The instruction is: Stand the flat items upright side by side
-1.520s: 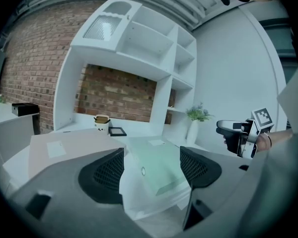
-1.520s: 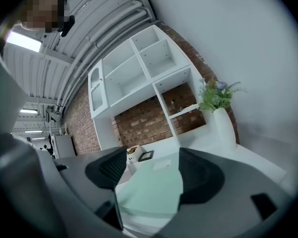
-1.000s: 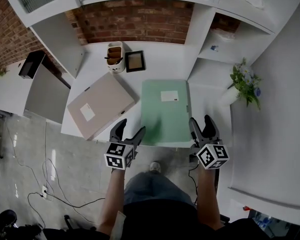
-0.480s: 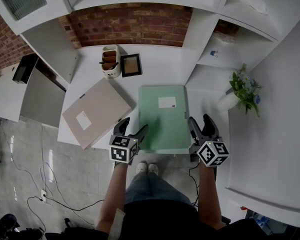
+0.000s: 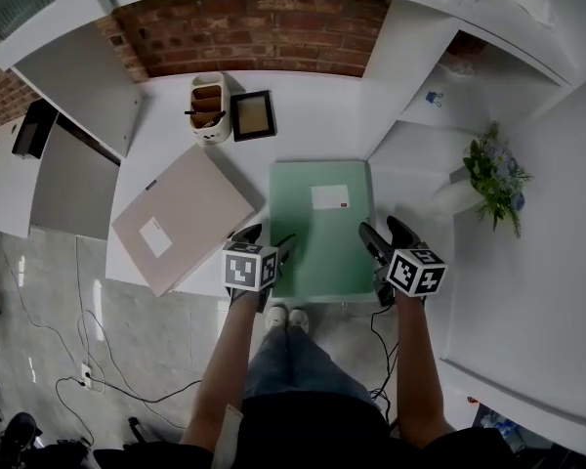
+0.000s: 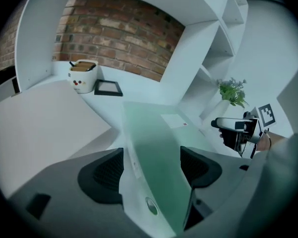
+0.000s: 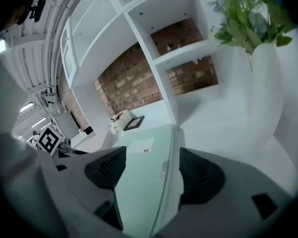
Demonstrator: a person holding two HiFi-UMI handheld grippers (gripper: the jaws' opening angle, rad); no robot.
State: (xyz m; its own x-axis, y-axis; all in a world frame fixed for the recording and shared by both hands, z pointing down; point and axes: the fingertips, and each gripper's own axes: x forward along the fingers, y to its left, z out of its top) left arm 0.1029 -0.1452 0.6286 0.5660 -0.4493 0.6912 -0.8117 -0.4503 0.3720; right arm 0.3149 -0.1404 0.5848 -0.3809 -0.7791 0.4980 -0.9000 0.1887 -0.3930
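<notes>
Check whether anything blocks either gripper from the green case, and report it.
Nothing visible does. The left gripper and right gripper have their open jaws astride the near corners of the green case. The beige case lies apart to its left.

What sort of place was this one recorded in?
Likely a home office or study nook: a white desk set into built-in shelves against a brick wall, holding a green folder, a beige folder and a pen holder.
</notes>
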